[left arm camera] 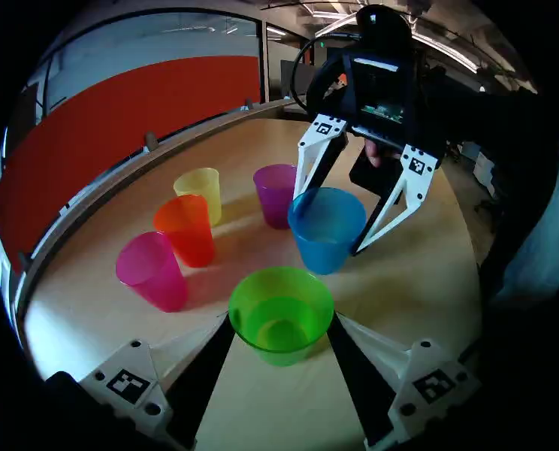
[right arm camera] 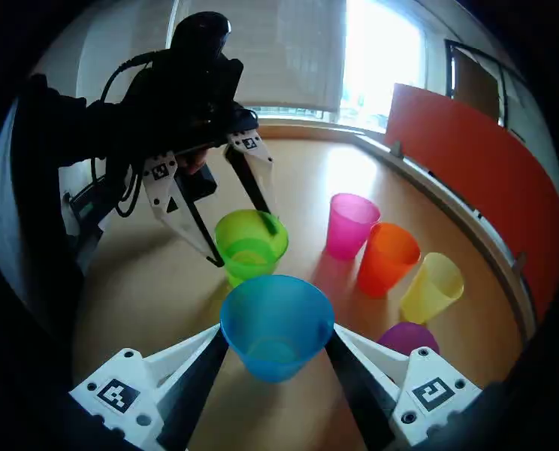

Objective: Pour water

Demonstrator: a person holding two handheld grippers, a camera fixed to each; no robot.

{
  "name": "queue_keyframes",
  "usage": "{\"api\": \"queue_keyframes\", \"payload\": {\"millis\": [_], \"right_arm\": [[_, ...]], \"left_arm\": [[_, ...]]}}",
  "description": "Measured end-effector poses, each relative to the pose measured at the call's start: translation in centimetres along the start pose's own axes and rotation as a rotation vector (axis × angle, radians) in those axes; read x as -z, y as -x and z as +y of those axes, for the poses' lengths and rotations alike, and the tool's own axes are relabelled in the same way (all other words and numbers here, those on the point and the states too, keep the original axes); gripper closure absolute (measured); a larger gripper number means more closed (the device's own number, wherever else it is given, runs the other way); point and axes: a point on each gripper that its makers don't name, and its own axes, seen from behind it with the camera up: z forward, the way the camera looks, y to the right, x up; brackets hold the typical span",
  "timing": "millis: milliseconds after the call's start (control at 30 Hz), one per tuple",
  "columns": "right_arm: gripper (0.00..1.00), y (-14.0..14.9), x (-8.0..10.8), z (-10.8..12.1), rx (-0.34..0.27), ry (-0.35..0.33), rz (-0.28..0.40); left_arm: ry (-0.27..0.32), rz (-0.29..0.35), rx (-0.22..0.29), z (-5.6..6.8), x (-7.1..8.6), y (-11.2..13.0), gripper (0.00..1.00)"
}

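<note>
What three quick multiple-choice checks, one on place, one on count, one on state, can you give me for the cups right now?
1. Which cup sits between the left gripper's fingers? A) red cup B) white cup C) green cup
2. How many cups are in sight? A) six B) four C) eight
3. How does the pink cup stand? A) on its side B) upright C) upside down

Answers:
1 C: its fingers flank the green cup.
2 A: green cup, blue cup, pink cup, orange cup, yellow cup, purple cup.
3 B: its mouth faces up.
</note>
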Motion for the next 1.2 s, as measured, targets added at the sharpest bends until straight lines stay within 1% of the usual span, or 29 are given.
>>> {"api": "queue_keyframes", "payload": {"millis": [333,500,900,967,1067,1200], "right_arm": [[0.09,0.8,-0.3,-0.3,0.014,-0.001,-0.019],[0.10,1.2,-0.3,-0.5,0.017,-0.003,-0.030],[0.09,2.1,0.0,-0.3,0.021,0.017,-0.050],[0.08,2.2,0.0,-0.3,0.025,0.019,-0.053],[0.01,2.4,0.0,-0.3,0.026,0.019,-0.054],[0.01,2.4,0.0,-0.3,0.023,0.020,-0.053]], "left_arm": [[-0.015,-0.001,0.002,-0.4,0.2,0.4,0.15],[-0.016,0.000,0.006,-0.4,0.3,0.6,0.15],[-0.012,-0.004,0.014,-0.2,0.4,0.7,0.13],[-0.012,-0.004,0.012,-0.2,0.4,0.7,0.13],[-0.010,-0.006,0.011,-0.1,0.3,0.7,0.12],[-0.010,-0.007,0.015,-0.1,0.3,0.6,0.11]]}}
